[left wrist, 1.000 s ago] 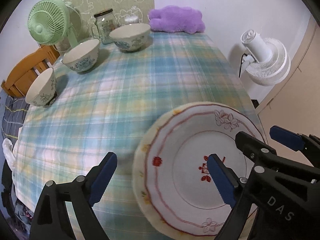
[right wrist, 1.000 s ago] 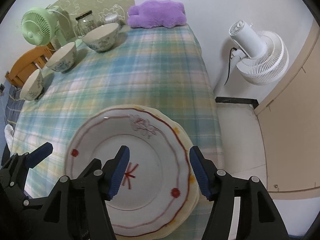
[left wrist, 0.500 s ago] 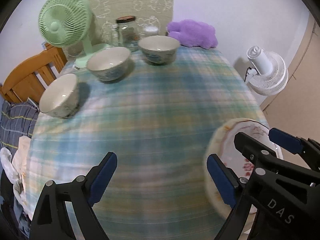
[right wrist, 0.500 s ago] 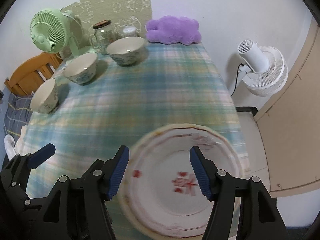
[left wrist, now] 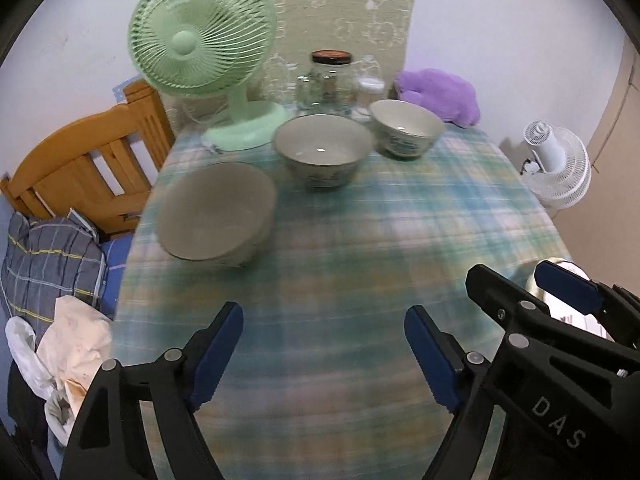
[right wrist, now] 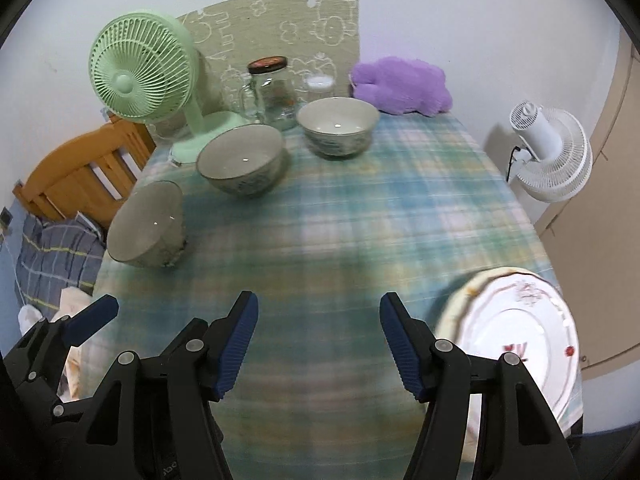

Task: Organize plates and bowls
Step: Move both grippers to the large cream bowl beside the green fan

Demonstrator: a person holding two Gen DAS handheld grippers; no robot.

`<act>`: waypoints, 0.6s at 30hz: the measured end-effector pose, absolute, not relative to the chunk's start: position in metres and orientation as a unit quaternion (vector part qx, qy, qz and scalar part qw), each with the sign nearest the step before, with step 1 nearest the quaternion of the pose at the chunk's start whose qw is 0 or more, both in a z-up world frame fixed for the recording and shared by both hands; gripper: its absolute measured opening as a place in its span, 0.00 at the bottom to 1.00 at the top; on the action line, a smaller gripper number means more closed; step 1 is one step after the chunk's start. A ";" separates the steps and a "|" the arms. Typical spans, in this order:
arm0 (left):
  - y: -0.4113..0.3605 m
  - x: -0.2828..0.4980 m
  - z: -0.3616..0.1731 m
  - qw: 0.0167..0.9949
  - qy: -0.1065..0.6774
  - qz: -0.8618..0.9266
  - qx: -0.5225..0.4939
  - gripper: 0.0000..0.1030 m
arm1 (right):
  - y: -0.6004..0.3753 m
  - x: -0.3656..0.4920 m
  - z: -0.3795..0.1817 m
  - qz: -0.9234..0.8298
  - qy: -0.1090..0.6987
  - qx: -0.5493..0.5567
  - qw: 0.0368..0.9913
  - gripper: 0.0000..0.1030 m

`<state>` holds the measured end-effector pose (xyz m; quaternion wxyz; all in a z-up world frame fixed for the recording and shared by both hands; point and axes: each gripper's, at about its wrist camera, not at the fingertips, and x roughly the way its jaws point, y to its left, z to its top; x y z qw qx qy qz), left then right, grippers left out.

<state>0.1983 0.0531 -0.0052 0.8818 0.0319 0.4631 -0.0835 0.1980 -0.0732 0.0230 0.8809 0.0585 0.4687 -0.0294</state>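
Three patterned bowls stand in a row on the plaid tablecloth [left wrist: 360,240]: a near left bowl [left wrist: 216,214] [right wrist: 146,226], a middle bowl [left wrist: 322,152] [right wrist: 240,164] and a far bowl [left wrist: 406,128] [right wrist: 338,124]. The stacked floral plates [right wrist: 516,328] lie at the table's near right corner, mostly hidden in the left wrist view. My left gripper [left wrist: 322,332] hovers over bare cloth short of the bowls; its jaws are closing with nothing between them. My right gripper [right wrist: 319,320] is open and empty, just left of the plates.
A green fan [left wrist: 200,40], a glass jar [left wrist: 332,80] and a purple plush [left wrist: 440,92] line the table's far edge. A wooden chair [left wrist: 80,164] with bundled cloth stands left. A white fan [left wrist: 560,168] sits on the floor at right.
Both grippers have swung left, away from the plates, which slid to the right edge of both views. The bowls now look nearer and more central. The left jaws have narrowed a little.
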 end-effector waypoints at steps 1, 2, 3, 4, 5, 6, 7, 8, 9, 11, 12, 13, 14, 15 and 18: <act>0.061 0.202 -0.004 0.882 0.463 -0.081 0.028 0.81 | -0.066 0.202 0.024 -0.026 0.469 0.057 0.881 0.65; 0.071 0.207 -0.003 0.884 0.462 -0.075 0.021 0.81 | -0.058 0.206 0.026 -0.025 0.467 0.055 0.882 0.65; 0.079 0.212 -0.003 0.884 0.462 -0.069 0.017 0.81 | -0.049 0.212 0.027 -0.024 0.465 0.053 0.883 0.65; 0.083 0.215 -0.003 0.885 0.462 -0.065 0.014 0.81 | -0.043 0.217 0.028 -0.026 0.464 0.050 0.884 0.65; 0.091 0.221 -0.003 0.885 0.462 -0.059 0.009 0.81 | -0.036 0.223 0.028 -0.028 0.463 0.047 0.884 0.65; 0.098 0.227 -0.003 0.885 0.463 -0.052 0.005 0.81 | -0.029 0.229 0.028 -0.029 0.463 0.047 0.885 0.65; 0.105 0.233 -0.003 0.885 0.463 -0.048 0.001 0.81 | -0.022 0.236 0.028 -0.028 0.461 0.049 0.885 0.65; 0.112 0.240 -0.003 0.887 0.461 -0.042 -0.002 0.80 | -0.016 0.242 0.027 -0.023 0.458 0.050 0.887 0.65; 0.117 0.244 -0.004 0.888 0.459 -0.037 -0.003 0.79 | -0.011 0.247 0.027 -0.022 0.456 0.051 0.888 0.65; 0.127 0.255 -0.005 0.888 0.458 -0.026 -0.004 0.77 | 0.000 0.258 0.026 -0.019 0.453 0.054 0.889 0.65; 0.132 0.261 -0.006 0.888 0.459 -0.023 -0.005 0.76 | 0.005 0.264 0.025 -0.018 0.452 0.057 0.890 0.65; 0.135 0.266 -0.007 0.888 0.459 -0.023 -0.006 0.75 | 0.009 0.269 0.023 -0.018 0.452 0.059 0.890 0.65; 0.139 0.272 -0.008 0.888 0.458 -0.024 -0.007 0.73 | 0.013 0.274 0.022 -0.018 0.452 0.062 0.890 0.65; 0.141 0.277 -0.009 0.889 0.458 -0.023 -0.005 0.72 | 0.017 0.280 0.020 -0.017 0.452 0.064 0.890 0.65; 0.146 0.291 -0.014 0.888 0.459 -0.020 -0.003 0.70 | 0.027 0.298 0.013 -0.016 0.454 0.067 0.888 0.65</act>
